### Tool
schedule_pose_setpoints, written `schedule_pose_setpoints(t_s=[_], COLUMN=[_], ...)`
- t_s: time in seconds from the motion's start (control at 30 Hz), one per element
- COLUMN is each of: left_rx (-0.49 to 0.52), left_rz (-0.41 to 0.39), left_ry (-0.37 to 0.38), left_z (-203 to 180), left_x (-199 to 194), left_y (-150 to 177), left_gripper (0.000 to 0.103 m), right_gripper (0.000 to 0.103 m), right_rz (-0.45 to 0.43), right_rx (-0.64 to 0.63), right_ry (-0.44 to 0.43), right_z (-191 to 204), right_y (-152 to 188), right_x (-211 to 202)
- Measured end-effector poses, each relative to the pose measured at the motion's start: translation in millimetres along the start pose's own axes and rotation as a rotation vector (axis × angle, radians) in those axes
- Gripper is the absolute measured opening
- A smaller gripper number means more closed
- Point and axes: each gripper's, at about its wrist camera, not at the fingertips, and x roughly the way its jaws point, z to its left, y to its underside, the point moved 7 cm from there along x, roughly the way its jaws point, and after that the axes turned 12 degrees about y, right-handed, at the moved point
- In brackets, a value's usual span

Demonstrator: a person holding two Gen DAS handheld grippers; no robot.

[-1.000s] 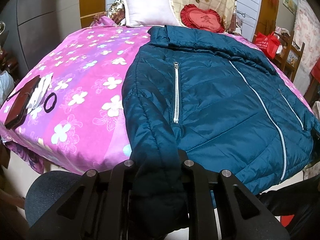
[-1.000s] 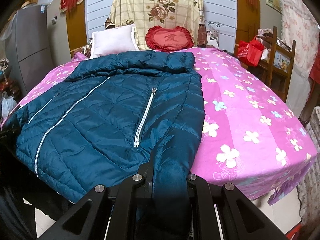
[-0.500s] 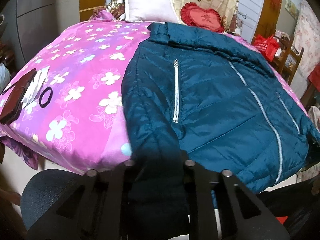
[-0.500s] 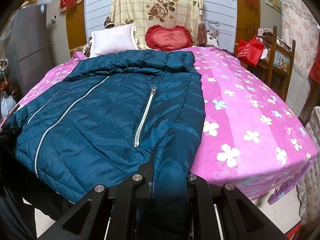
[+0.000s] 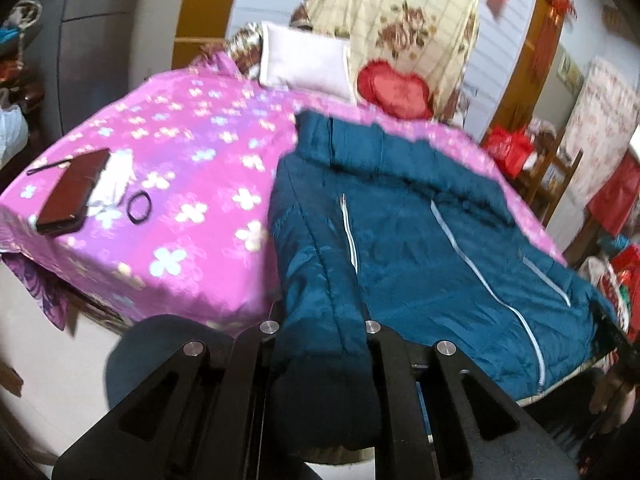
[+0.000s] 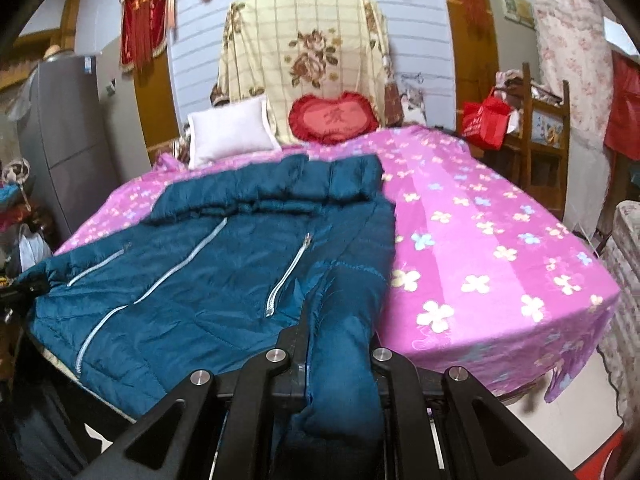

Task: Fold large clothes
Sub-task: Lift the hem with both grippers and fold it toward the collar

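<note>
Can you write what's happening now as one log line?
left gripper: shut on left sleeve | right gripper: shut on right sleeve | jacket: on bed

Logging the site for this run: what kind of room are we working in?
Most likely a home bedroom. The teal jacket lies on a bed with a pink flowered sheet, a white pillow and a red heart cushion at its head.

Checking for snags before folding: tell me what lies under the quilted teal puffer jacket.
The quilted teal puffer jacket lies on the pink flowered bedsheet. Anything beneath its body is covered and cannot be seen.
</note>
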Motion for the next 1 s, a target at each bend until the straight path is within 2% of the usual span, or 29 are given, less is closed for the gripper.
schedule_pose_setpoints(t_s=[0.2, 0.43, 0.57, 0.83, 1.0], left_rx=[-0.030, -0.004, 0.028, 0.056, 0.109], left_rz=[-0.092, -0.167, -0.214, -0.231, -0.248], left_ry=[0.012, -0.002, -0.024, -0.069, -0.112], left_z=[-9, -16, -19, -18, -24], left_x=[-22, -5, 19, 92, 137], left_y=[-25, -79, -117, -209, -260], left_gripper=[0.009, 0.009, 0.009, 0.009, 0.009], right_gripper=[0.010, 0.010, 0.010, 0.010, 0.010], right_rz=[-0.071, -0.133, -0.183, -0.233, -0.241], right_rx=[0.023, 0.004, 0.010, 0.037, 0.102], right_ry=[-0.006, 0.015, 0.030, 0.083, 0.089], right_z=[-6, -2, 5, 20, 20], right_y=[-21, -69, -105, -181, -230], right_x=[-24, -2, 20, 89, 136])
